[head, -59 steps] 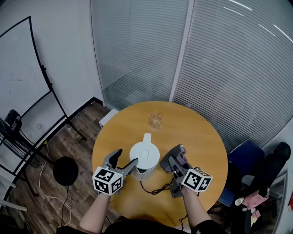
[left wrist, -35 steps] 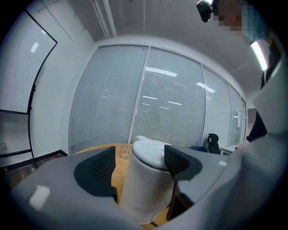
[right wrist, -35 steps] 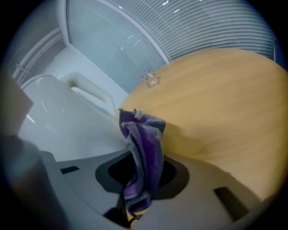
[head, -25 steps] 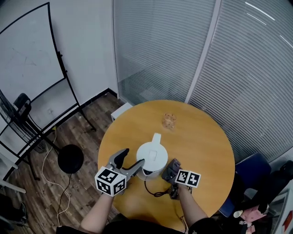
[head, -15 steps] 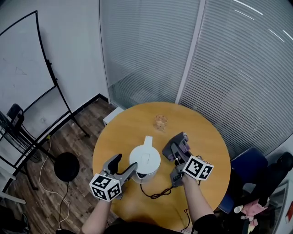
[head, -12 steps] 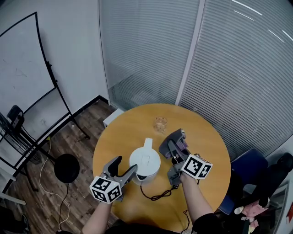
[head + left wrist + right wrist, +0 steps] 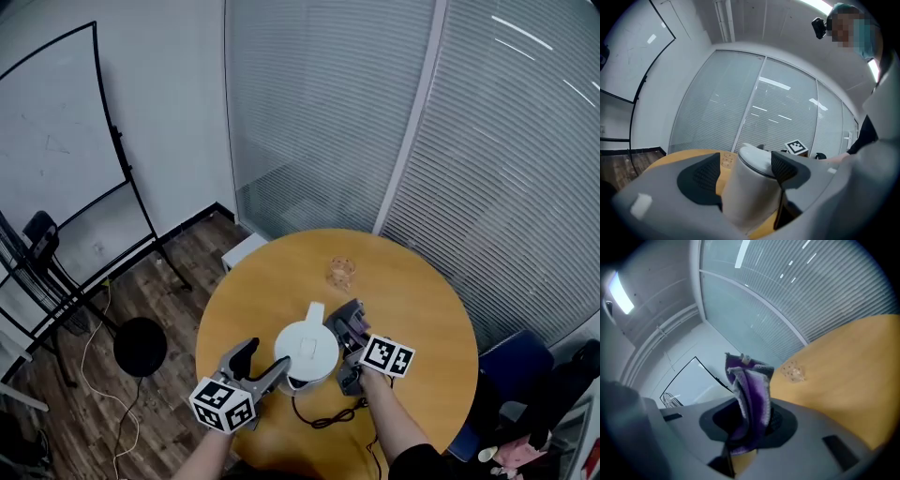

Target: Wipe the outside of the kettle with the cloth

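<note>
While beside kettle (image 7: 307,349), cloth (image 7: 750,394) mid-table (image 7: 422,314)

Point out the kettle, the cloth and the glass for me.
kettle (image 7: 307,349): head view, middle of its white lid.
cloth (image 7: 751,392): right gripper view, middle of the purple fold.
glass (image 7: 341,273): head view, its clear body.

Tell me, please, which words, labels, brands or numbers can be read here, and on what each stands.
No readable text anywhere.
Kettle: no visible label.
Cloth: no print visible.
Whiteboard: marks too faint to read.
Cubes on left claw and right claw: square patterns only, no letters.
</note>
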Motion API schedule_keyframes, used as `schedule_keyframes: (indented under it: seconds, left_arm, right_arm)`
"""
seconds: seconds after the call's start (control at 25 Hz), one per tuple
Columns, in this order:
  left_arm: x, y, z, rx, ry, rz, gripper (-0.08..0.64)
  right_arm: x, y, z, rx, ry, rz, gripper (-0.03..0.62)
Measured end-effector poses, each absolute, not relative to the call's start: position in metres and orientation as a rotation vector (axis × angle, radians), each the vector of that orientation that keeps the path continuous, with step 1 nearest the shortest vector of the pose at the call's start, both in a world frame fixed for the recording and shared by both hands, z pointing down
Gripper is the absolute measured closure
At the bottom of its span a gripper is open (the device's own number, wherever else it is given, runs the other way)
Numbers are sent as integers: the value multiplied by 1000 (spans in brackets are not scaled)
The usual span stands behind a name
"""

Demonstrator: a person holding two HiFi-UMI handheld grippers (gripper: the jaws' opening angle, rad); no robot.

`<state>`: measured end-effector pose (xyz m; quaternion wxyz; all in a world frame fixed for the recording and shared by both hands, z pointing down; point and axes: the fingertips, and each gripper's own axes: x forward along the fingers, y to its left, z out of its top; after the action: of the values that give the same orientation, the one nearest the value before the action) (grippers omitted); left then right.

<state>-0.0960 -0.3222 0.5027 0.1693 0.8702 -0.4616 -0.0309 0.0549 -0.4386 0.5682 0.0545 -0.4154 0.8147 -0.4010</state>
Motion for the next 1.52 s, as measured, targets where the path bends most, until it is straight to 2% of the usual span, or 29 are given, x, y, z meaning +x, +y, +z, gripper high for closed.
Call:
schedule_keyframes:
  seconds: [0.4,0.68,0.92,1.52]
  left_arm:
    - [-93,-324,505,2457,-1275,-112,233]
    - [-95,-323,503,2462,-1260,-125,233]
    - [-96,-322,503,2463,-1244,-143,233]
    - [-102,-317,505,2476,-1238,-126,233]
  right_arm:
    - [64,-433,697,-1543,2550,-1527,497]
    - [78,-414,731,-1674,2563,-1636,495]
    - [94,-403,717,-1737,2483,-1585,495]
    - [115,-300,599,-1620,2322,-1288,496]
